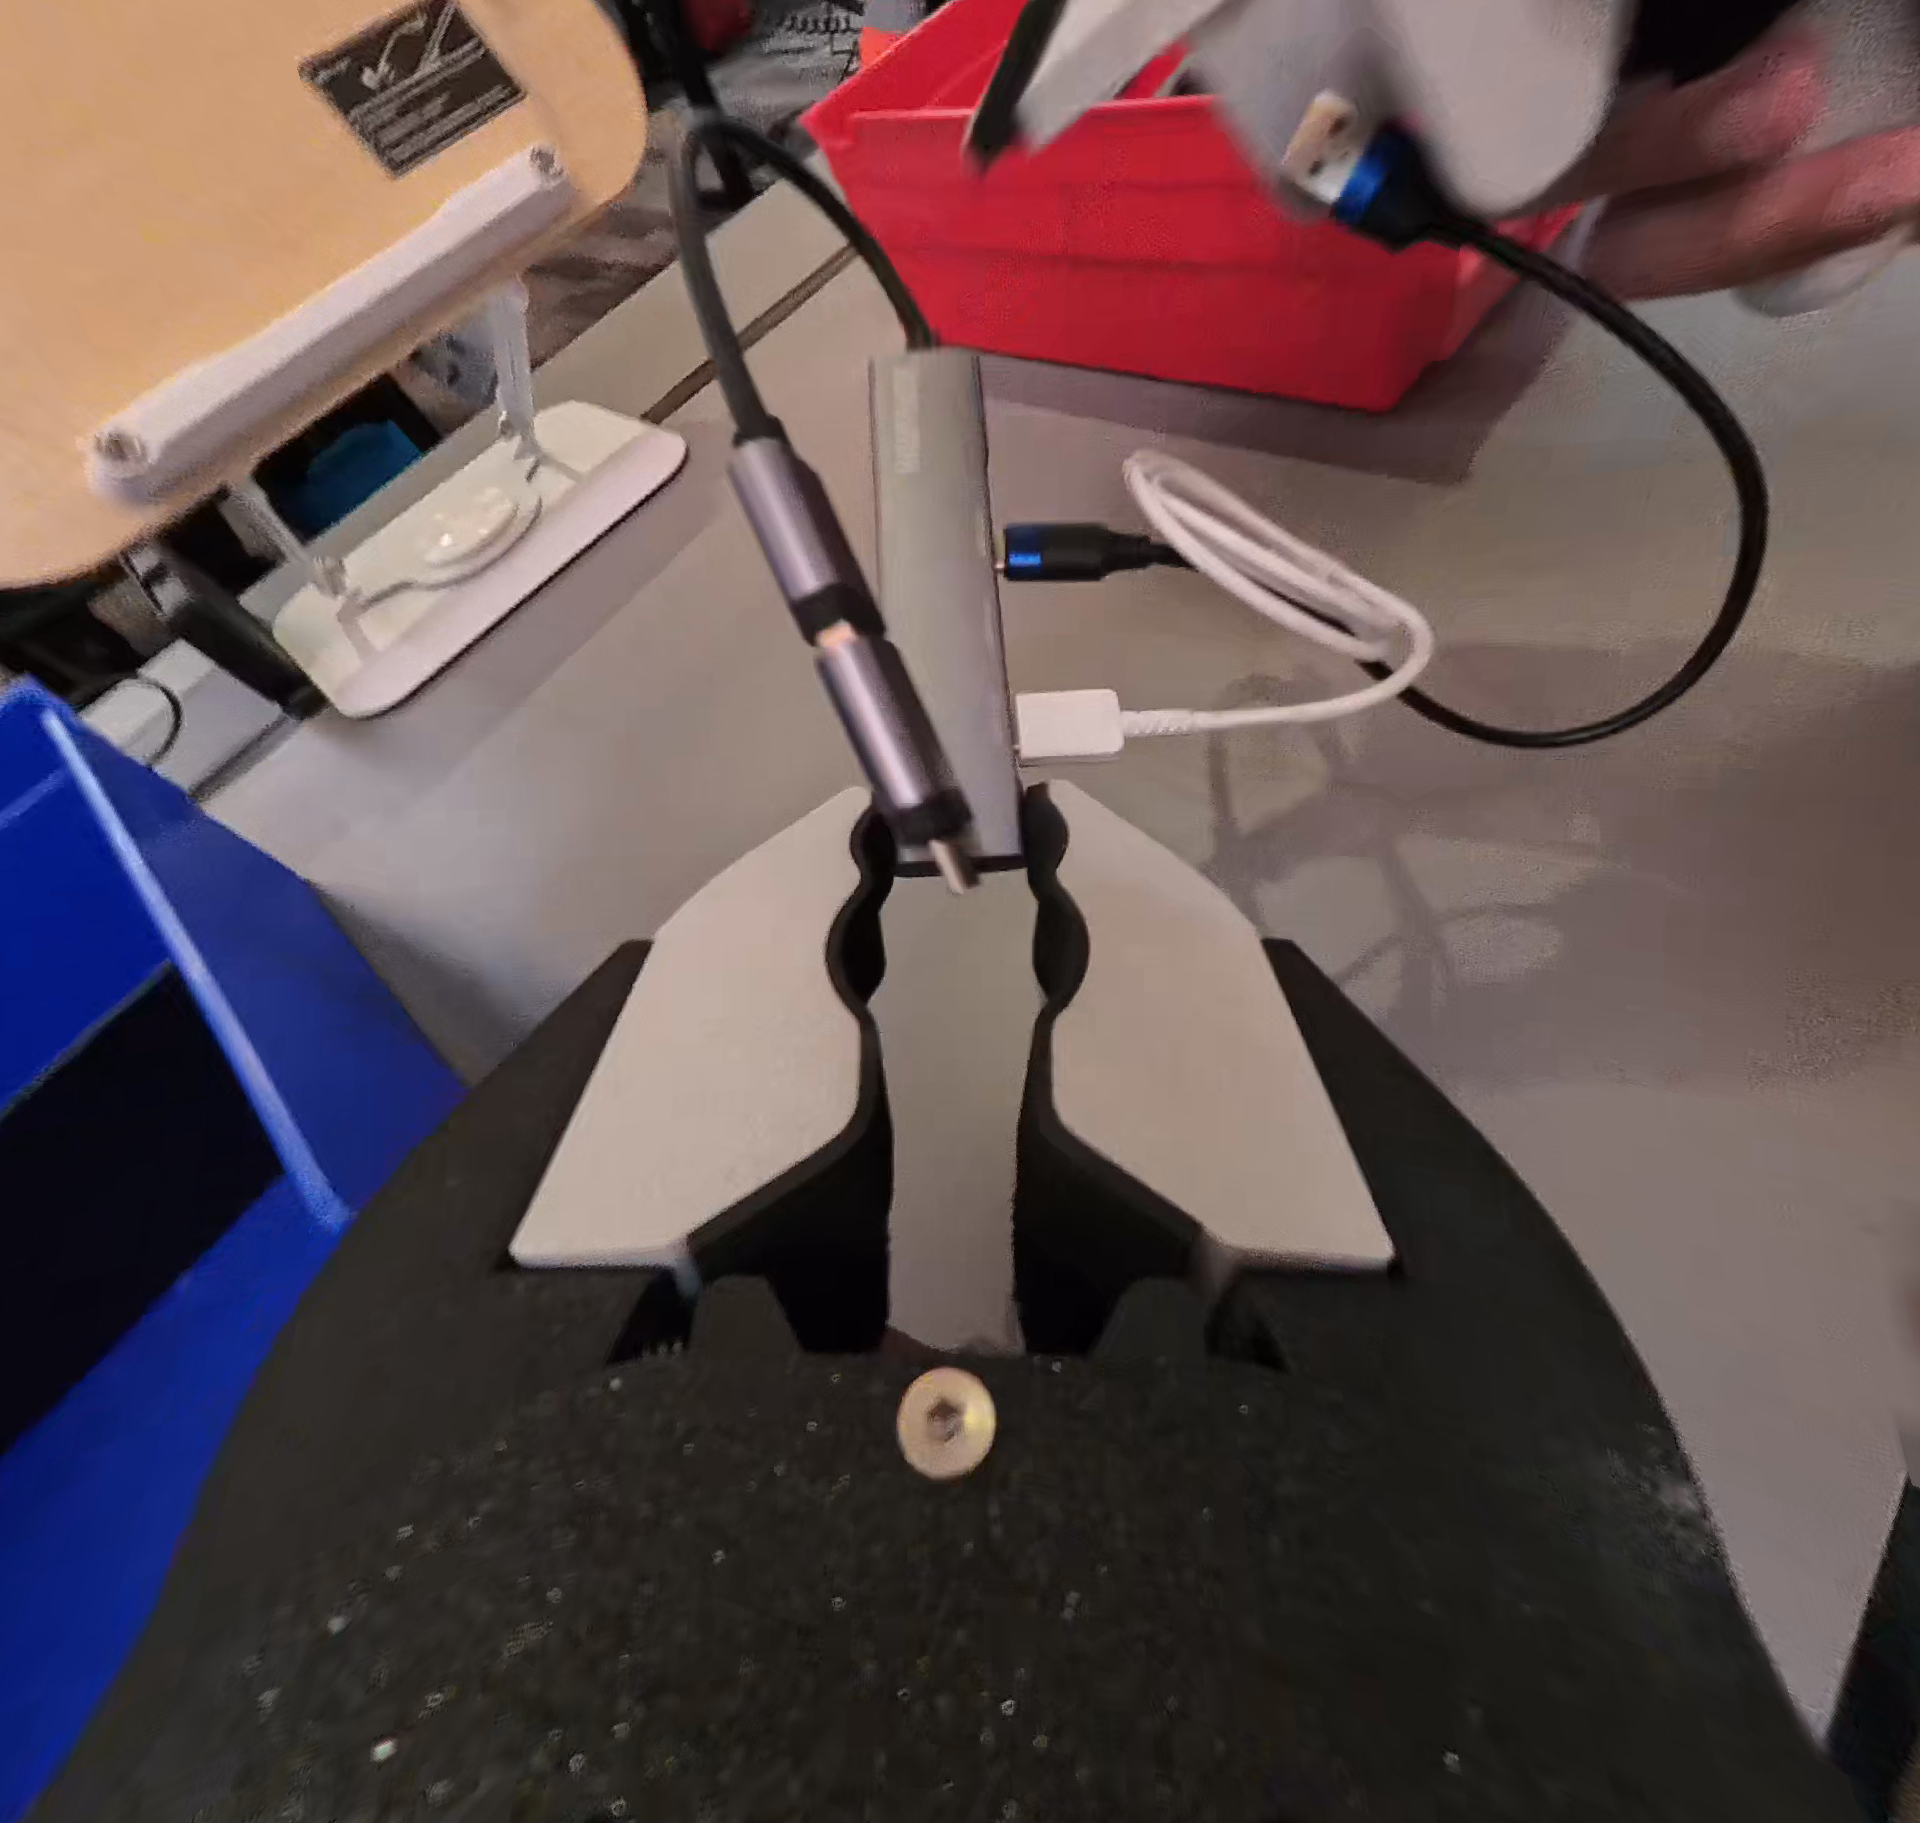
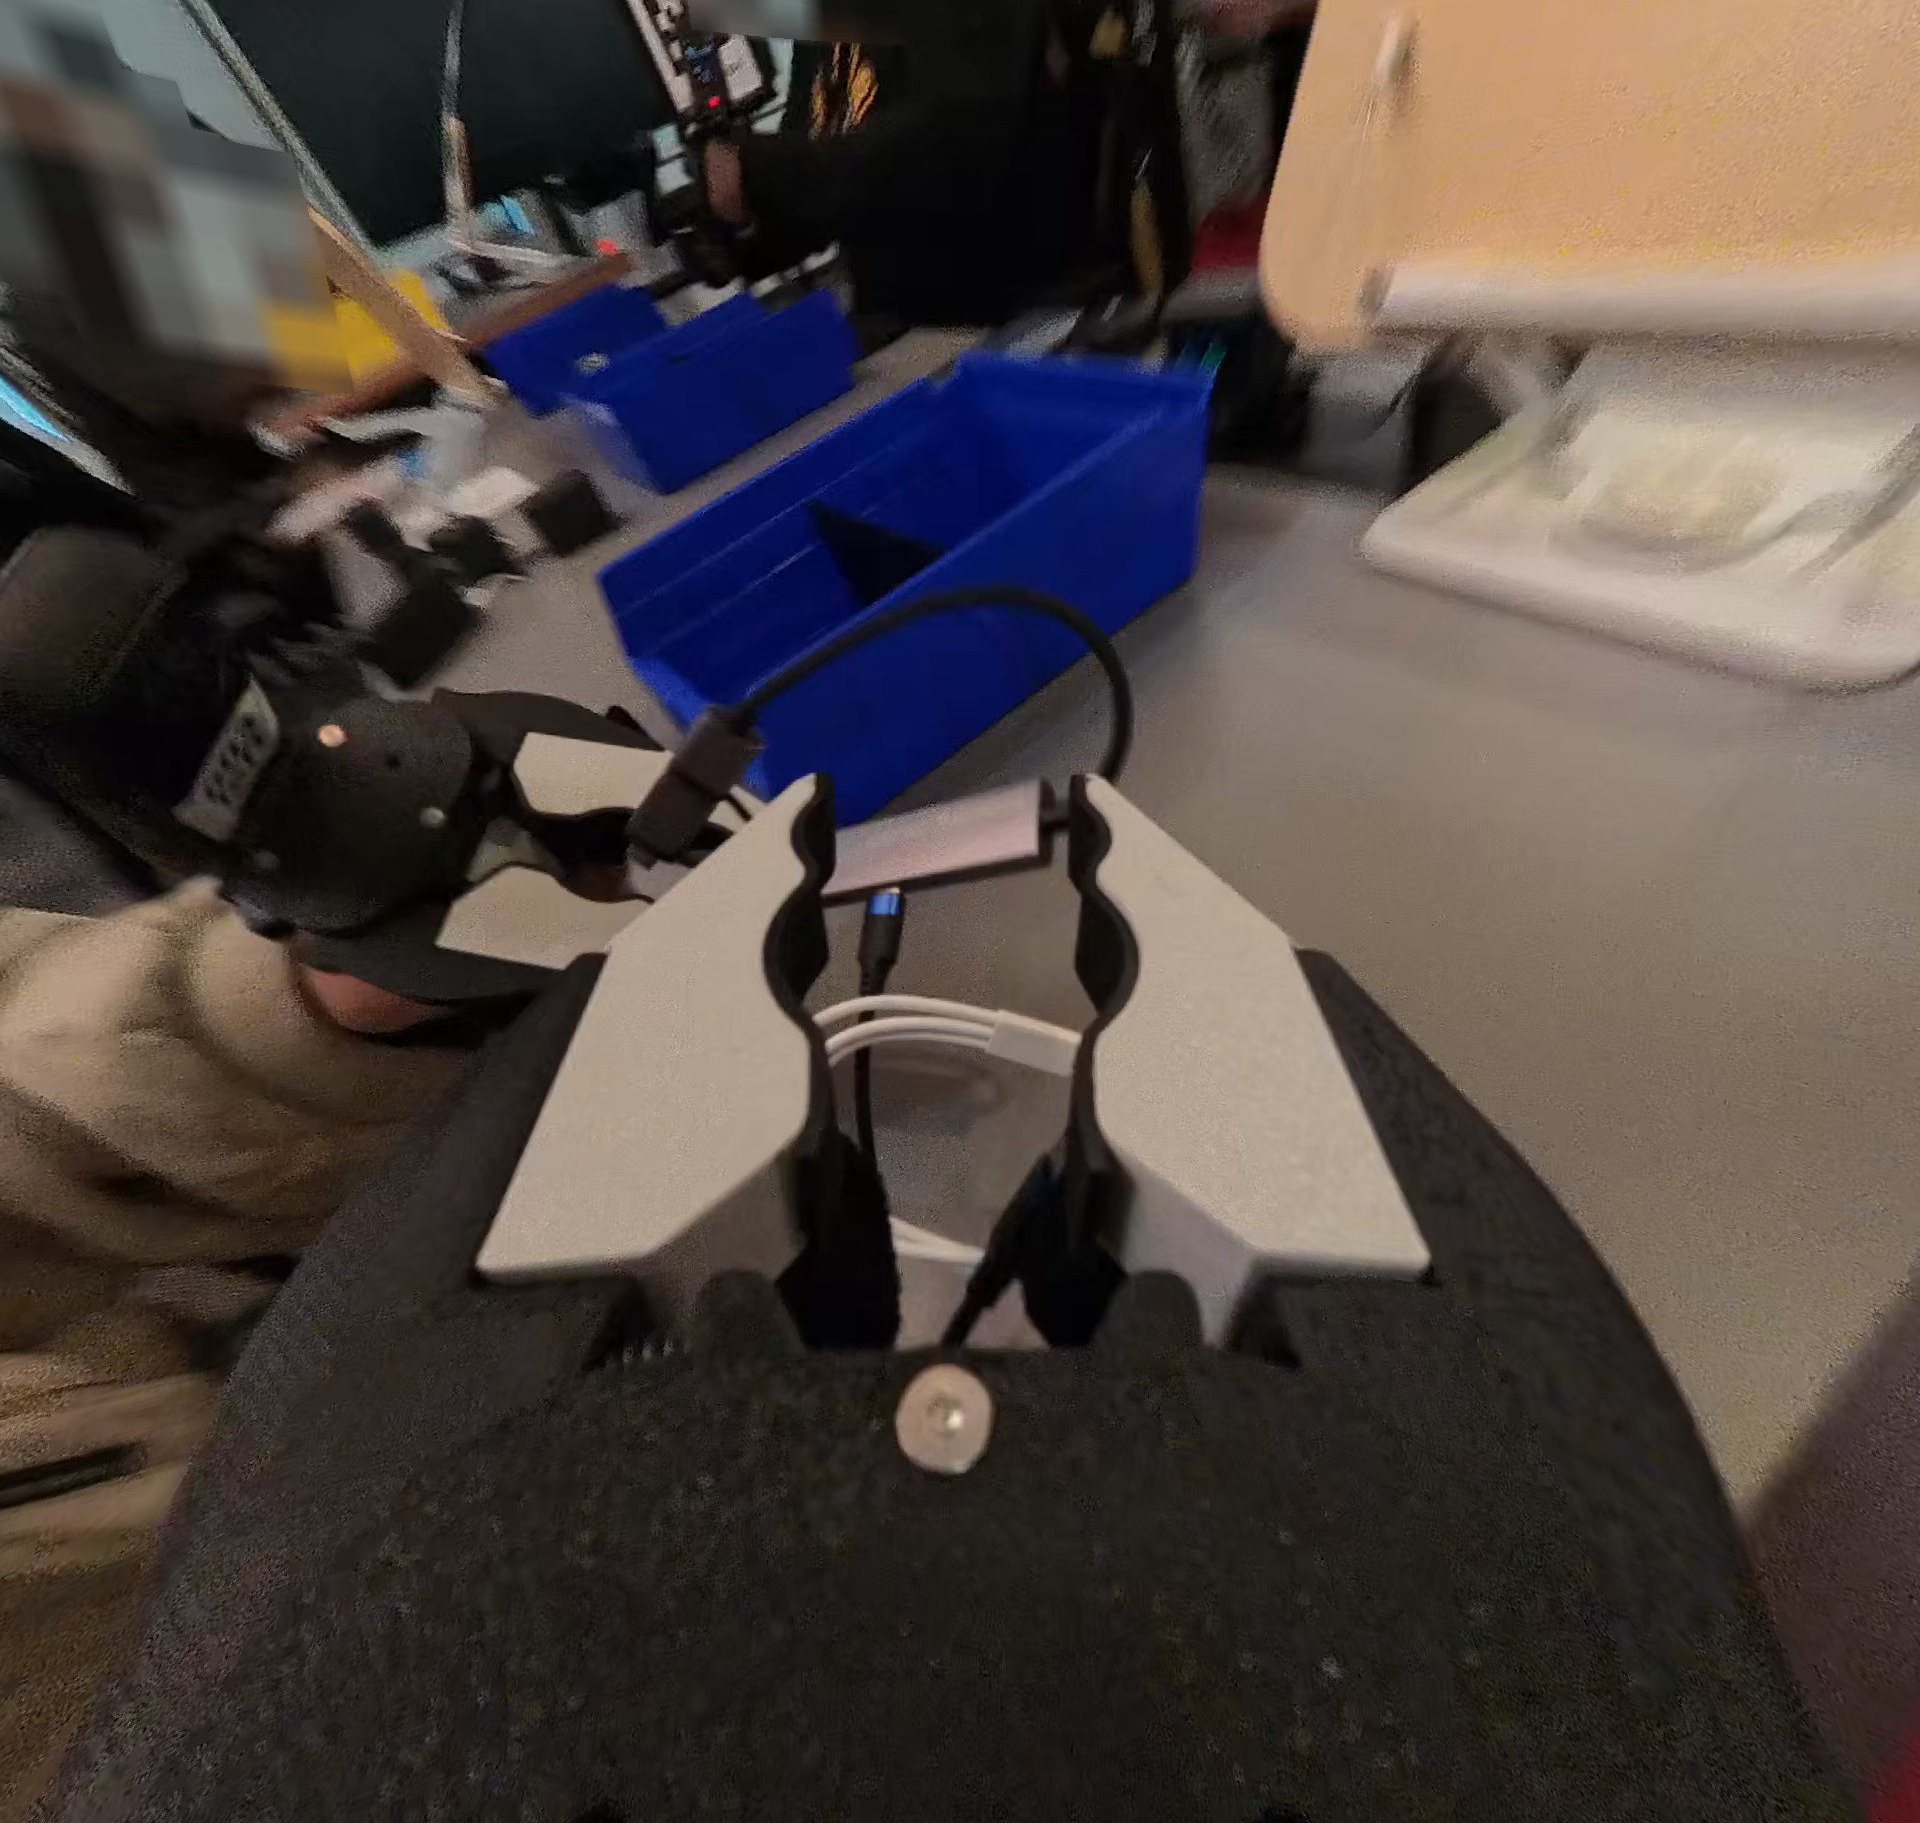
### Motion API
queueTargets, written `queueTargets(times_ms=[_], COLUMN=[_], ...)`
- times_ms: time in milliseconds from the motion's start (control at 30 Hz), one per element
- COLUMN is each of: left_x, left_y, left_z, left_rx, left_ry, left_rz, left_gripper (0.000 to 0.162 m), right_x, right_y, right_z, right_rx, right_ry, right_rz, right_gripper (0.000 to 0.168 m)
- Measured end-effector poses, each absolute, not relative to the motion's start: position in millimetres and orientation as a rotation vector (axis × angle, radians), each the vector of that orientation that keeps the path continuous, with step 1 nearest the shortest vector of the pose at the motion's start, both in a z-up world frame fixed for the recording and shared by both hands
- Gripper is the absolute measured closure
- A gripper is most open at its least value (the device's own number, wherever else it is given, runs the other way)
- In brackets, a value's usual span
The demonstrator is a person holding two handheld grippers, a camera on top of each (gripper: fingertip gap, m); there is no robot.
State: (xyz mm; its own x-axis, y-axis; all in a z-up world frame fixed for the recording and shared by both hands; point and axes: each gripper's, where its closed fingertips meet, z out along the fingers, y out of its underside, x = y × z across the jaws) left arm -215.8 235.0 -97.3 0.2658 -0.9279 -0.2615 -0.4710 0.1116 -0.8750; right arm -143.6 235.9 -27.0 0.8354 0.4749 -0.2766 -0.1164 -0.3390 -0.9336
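My left gripper (image 1: pixel 951 828) is shut on the near end of a grey USB hub (image 1: pixel 930 547), which points away over the grey table (image 1: pixel 1455 942). The hub's own grey lead loops back, its connector (image 1: pixel 883 724) hanging by the fingertips. A white cable (image 1: pixel 1070 724) and a black cable's blue-collared plug (image 1: pixel 1039 552) sit in the hub's right side. My right gripper (image 1: pixel 1174 111) hovers at the top right, gripping the black cable's other plug (image 1: pixel 1340 163) deep between its fingers. In the right wrist view the right gripper (image 2: pixel 951 817) faces the hub (image 2: pixel 935 838), white cable (image 2: pixel 935 1030) and left gripper (image 2: pixel 634 838).
A red bin (image 1: pixel 1143 246) stands behind the hub. A blue bin (image 1: pixel 156 942) is at the left, also in the right wrist view (image 2: pixel 935 568). A beige panel (image 1: pixel 260 215) on a white stand (image 1: pixel 468 547) sits far left. A person's hand (image 1: pixel 1766 194) holds the right gripper. The grippers' ends are close to 10 centimeters from one another.
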Motion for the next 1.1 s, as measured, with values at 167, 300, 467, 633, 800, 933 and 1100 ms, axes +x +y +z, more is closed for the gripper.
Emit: queueTargets(times_ms=[167,300,467,633,800,933,1100], left_x=[-220,-215,-214,-213,-212,-212,-210], left_y=[247,244,241,241,243,244,244], left_z=[-109,-110,-109,-112,-117,-121,-119], left_rx=[-1.645,-1.669,-1.67,-1.669,-1.668,-1.668,-1.661], left_ry=[1.256,1.223,1.212,1.207,1.215,1.225,1.21], left_rz=[-0.599,-0.658,-0.664,-0.666,-0.633,-0.594,-0.535], left_gripper=[0.137,0.137,0.137,0.137,0.137,0.137,0.137], right_x=[-208,-214,-207,-205,-207,-206,-203], right_y=[207,219,229,233,234,234,232], right_z=[-32,-80,-97,-102,-109,-114,-111], right_rx=[-1.772,-1.818,-1.84,-1.838,-1.865,-1.919,-1.931], right_ry=[-0.572,-0.602,-0.533,-0.491,-0.48,-0.503,-0.534], right_rz=[0.419,0.184,0.19,0.252,0.277,0.254,0.154], right_gripper=[0.135,0.14,0.148,0.151,0.157,0.158,0.158])
